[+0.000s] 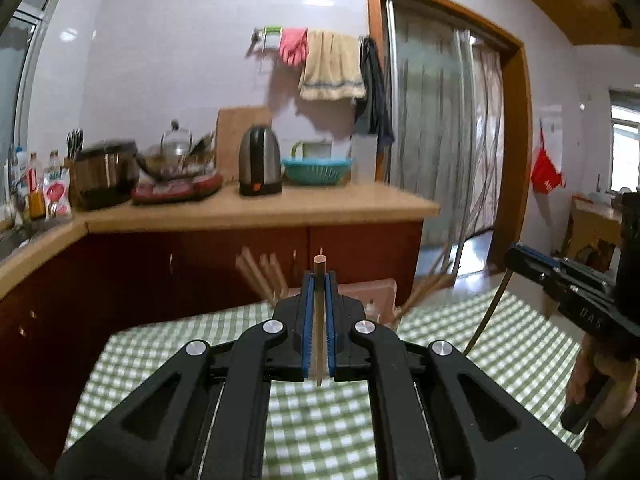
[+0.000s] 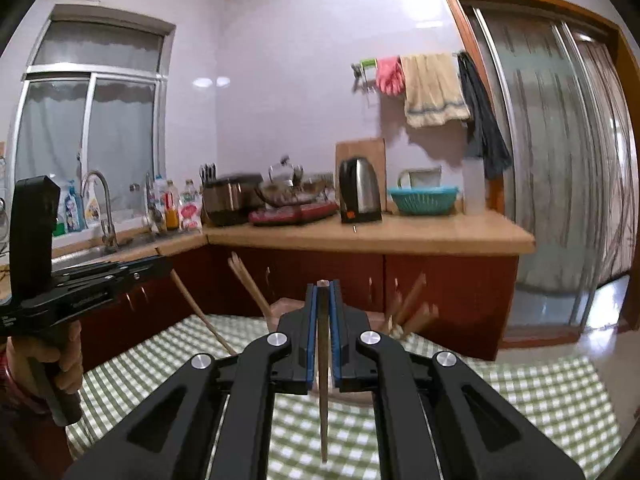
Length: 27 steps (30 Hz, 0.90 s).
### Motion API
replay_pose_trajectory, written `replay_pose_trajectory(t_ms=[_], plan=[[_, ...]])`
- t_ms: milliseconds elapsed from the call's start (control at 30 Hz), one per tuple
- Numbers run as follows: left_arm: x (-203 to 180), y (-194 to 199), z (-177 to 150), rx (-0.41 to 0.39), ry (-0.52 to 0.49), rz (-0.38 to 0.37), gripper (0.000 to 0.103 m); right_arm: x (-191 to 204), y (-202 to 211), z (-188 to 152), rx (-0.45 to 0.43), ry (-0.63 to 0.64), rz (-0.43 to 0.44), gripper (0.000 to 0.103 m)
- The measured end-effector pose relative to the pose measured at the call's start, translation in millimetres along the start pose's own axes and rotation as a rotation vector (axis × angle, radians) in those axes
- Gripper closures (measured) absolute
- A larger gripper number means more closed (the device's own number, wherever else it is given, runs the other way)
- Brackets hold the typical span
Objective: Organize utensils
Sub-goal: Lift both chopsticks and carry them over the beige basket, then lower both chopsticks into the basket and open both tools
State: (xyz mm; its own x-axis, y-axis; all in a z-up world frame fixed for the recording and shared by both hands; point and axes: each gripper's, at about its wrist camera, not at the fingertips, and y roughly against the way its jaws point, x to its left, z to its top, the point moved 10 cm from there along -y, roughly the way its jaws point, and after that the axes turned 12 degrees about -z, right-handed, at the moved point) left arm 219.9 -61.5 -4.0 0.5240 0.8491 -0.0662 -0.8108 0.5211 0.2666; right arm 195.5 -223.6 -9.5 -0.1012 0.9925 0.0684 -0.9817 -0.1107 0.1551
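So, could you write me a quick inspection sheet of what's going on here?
Surface: table under a green checked cloth.
Job's things: left chopstick and right chopstick, one clamped in each tool; more chopsticks stand in a holder on the table, blurred.
Clutter: nothing seen on the cloth besides the holder.
Grippers: left tool and right tool both shut on a chopstick, each held by a hand.
Cables: nothing seen.
Surroundings: kitchen counter with kettle, blue basket, sink tap; towels on the wall.
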Motion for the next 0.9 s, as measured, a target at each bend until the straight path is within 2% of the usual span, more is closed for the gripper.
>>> replay_pose_trajectory(t_ms=[167,433,633,900], plan=[[-1,-5,46,-0.068,-0.027,-0.011,0.097,7,-8,44,-0.08,0.014,0.024,0.096],[9,-30,80,-0.1,-0.062,0.013,0.097,12,-32,93,-0.212,0.058,0.001,0.096],[23,-52,81,-0.085,-0.05,0.02,0.097,11,-67,91,-0.218,0.07,-0.019,0.096],[36,-86,48,0.007,-0.021,0.005,0.097,2,-111,53,-0.134,0.06,-0.044,0.096]])
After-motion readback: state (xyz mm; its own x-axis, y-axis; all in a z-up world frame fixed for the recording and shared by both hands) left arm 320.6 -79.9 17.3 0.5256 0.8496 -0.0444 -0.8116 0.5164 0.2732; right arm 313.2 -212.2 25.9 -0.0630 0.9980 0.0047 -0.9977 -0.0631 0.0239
